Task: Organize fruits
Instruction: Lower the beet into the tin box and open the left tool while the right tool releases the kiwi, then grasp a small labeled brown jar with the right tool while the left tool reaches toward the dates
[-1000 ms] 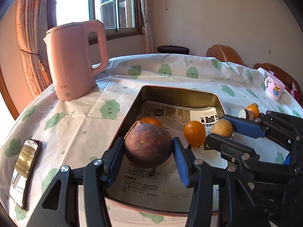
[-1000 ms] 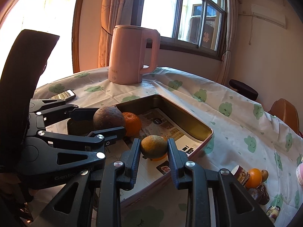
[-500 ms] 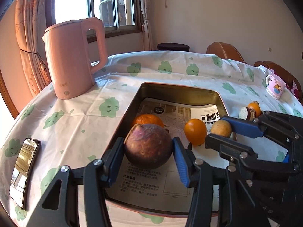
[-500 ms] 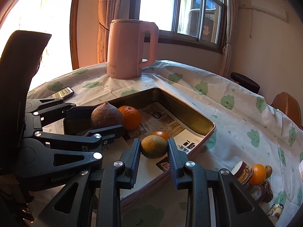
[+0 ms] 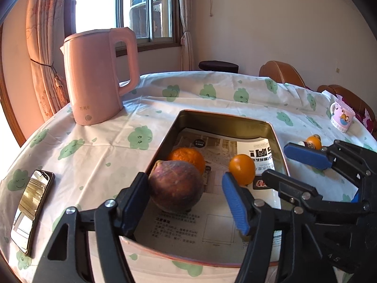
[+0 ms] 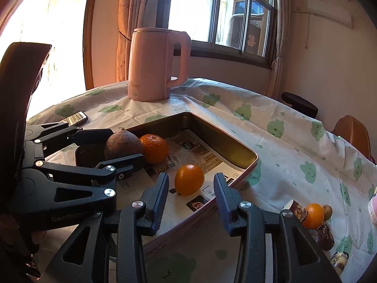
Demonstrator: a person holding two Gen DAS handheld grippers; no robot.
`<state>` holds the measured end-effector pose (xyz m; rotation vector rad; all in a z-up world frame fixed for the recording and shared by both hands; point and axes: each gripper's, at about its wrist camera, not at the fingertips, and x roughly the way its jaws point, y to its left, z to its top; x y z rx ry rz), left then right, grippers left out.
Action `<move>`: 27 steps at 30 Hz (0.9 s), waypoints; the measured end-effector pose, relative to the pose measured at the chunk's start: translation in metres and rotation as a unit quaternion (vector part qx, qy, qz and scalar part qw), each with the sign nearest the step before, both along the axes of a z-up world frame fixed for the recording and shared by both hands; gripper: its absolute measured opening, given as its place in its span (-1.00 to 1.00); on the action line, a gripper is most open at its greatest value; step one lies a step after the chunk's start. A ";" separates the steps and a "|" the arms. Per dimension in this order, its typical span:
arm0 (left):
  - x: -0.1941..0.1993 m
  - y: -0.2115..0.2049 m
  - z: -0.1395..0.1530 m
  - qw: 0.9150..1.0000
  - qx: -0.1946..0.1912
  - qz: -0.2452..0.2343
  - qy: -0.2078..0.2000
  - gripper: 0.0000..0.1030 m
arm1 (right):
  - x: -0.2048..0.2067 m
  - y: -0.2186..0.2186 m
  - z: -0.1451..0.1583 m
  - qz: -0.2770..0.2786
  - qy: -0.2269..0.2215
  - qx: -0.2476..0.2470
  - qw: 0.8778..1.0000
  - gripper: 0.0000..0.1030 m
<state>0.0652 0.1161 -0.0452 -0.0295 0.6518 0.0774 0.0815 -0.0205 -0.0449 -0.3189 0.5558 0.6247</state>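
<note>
The left hand-held gripper (image 5: 186, 195) stands spread over the near end of the rectangular metal tray (image 5: 226, 118), its left pad against the dark purple-brown round fruit (image 5: 176, 186) and its right pad clear of it, so the fruit looks set down on the printed paper lining (image 5: 179, 226) rather than clamped. The right hand-held gripper (image 6: 190, 195) is also released, with nothing between its pads; the smooth orange oval fruit (image 6: 189, 179) lies on the paper just ahead, at about twelve o'clock from it, long axis tilted slightly across the jaw gap. That fruit is nearer the right hand than the left. A rougher-skinned orange mandarin (image 6: 154, 148) touches the purple fruit at its one o'clock side. The coming move probably turns on backing each hand away without nudging these round, roll-prone fruits. The right wrist view alone shows more loose pieces on the green-cloud-patterned tablecloth (image 6: 294, 153) over the bench at four o'clock: a small orange fruit (image 6: 313, 215) among dark dates (image 6: 324, 234). The left wrist view alone shows a pink mug (image 5: 342, 119) and the mirror-faced phone (image 5: 30, 212) lengthwise at eight o'clock. A pink electric kettle (image 5: 96, 75) stands beyond the tray.
</note>
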 end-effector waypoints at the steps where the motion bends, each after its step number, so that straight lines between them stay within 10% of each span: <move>1: -0.002 -0.003 0.002 1.000 0.001 -0.002 -0.007 0.49 | -0.003 -0.003 0.001 -0.003 -0.012 -0.006 1.000 -0.14; 17: 0.002 -0.093 0.021 0.997 0.008 -0.073 -0.035 0.76 | 0.016 -0.180 0.011 -0.190 -0.020 -0.010 0.982 0.22; 27: 0.022 -0.162 0.005 0.991 0.013 -0.133 0.005 0.76 | 0.028 -0.206 -0.005 -0.181 0.043 -0.009 0.983 0.22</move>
